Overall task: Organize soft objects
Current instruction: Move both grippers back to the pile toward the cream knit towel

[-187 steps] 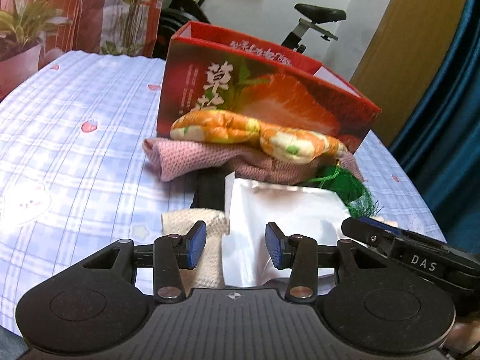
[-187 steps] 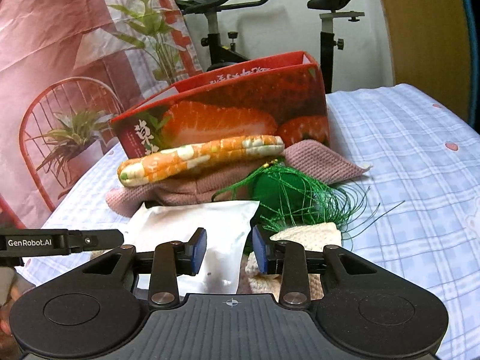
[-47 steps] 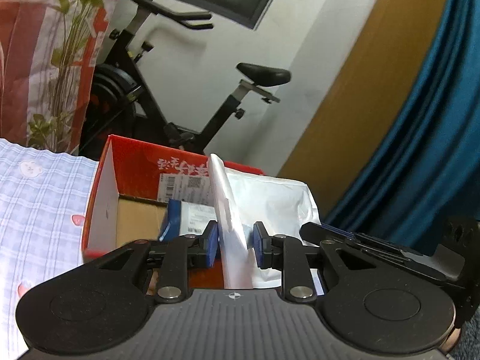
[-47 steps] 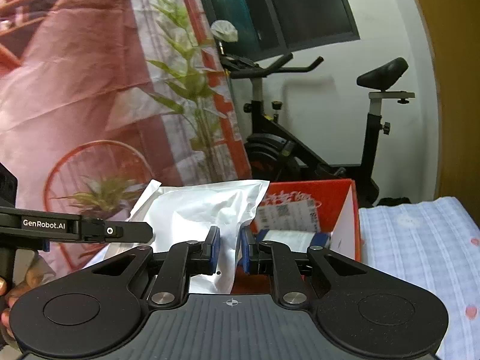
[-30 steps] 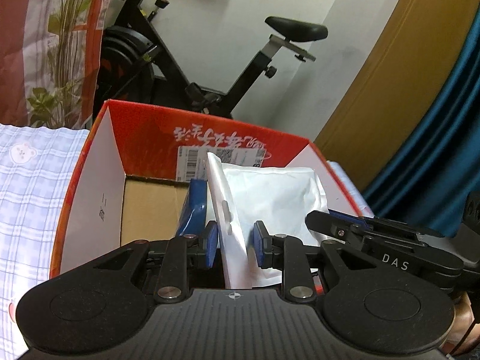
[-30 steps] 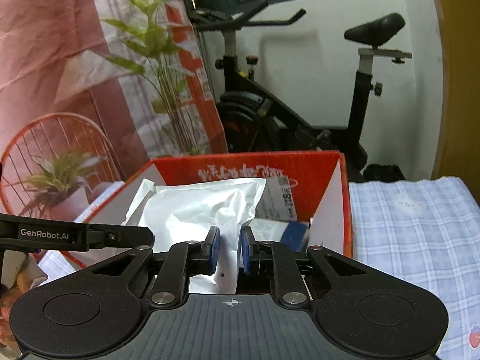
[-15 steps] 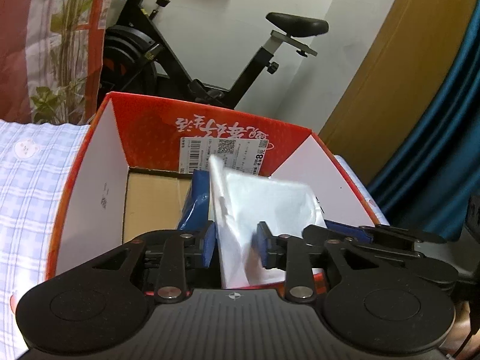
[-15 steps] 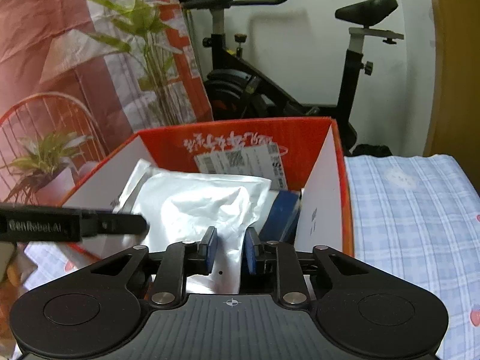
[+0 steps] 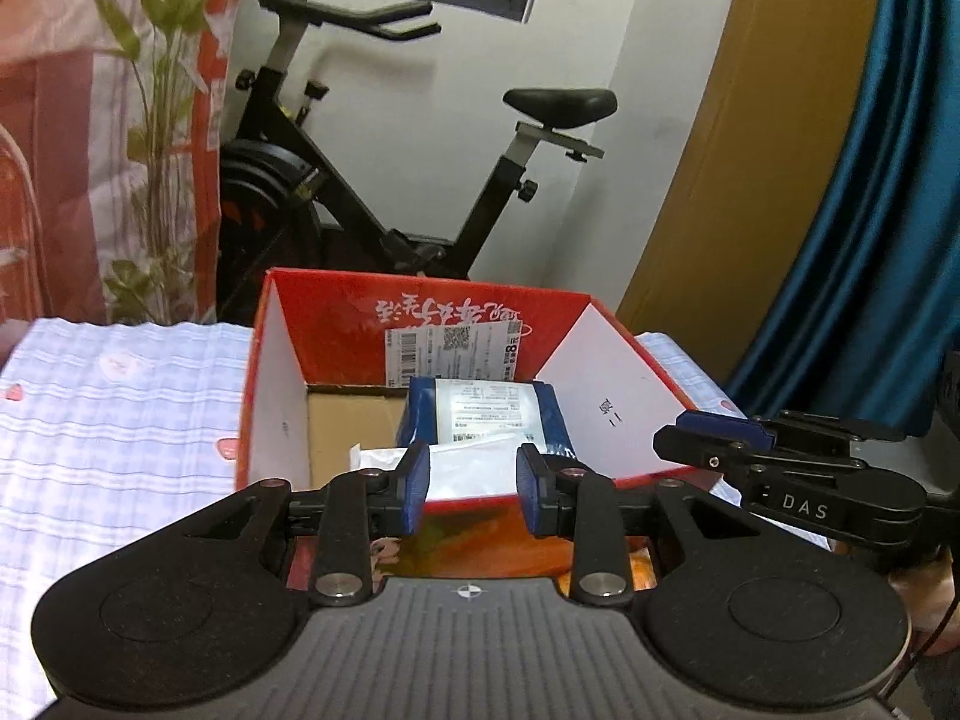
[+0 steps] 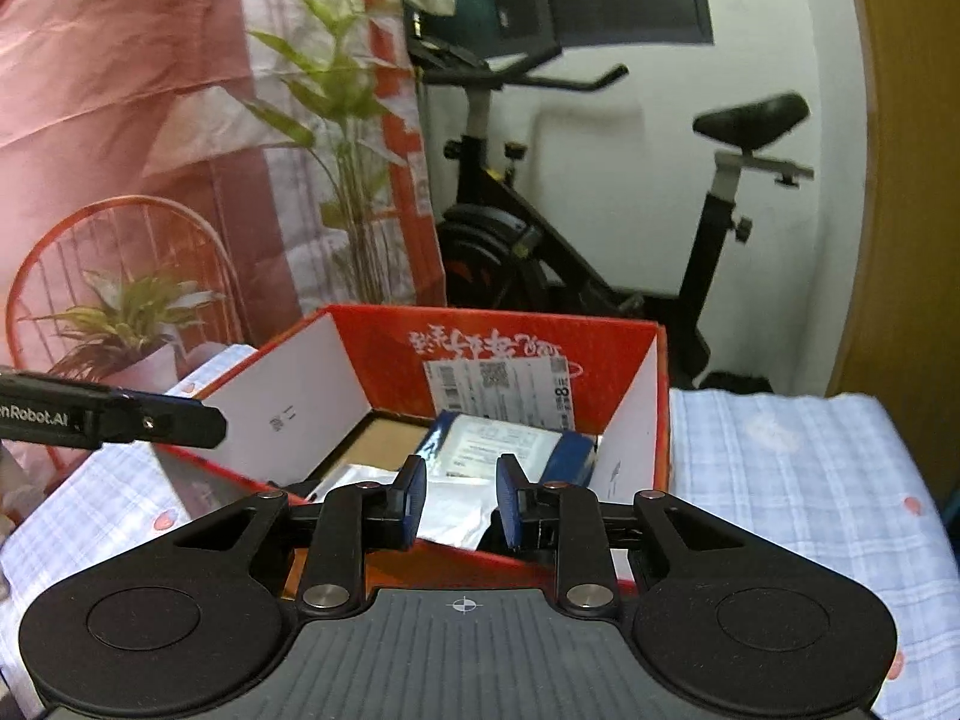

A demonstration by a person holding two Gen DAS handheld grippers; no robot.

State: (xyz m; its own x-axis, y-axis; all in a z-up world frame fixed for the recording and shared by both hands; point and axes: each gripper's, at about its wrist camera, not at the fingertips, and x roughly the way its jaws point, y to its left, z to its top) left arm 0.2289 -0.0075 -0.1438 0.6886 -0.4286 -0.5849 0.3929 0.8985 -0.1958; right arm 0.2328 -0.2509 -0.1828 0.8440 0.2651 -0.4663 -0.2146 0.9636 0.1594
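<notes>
The white foil pouch (image 9: 462,468) lies flat inside the open red cardboard box (image 9: 420,300), against a blue packet (image 9: 486,414) with a white label. My left gripper (image 9: 473,489) hovers over the box's near rim, open, with nothing between its blue pads. In the right wrist view the same pouch (image 10: 447,510) rests in the box (image 10: 480,324) beside the blue packet (image 10: 510,438). The right gripper (image 10: 461,498) is also open and empty above the near rim. Each gripper's finger shows at the edge of the other's view.
The box stands on a table with a blue-and-white checked cloth (image 9: 120,420). Behind it are an exercise bike (image 9: 360,180), a red patterned hanging, a potted plant (image 10: 120,312) and a blue curtain (image 9: 870,240).
Both grippers have let go of the white pouch, which has dropped flat into the box. Both have drawn back and a little upward from the box.
</notes>
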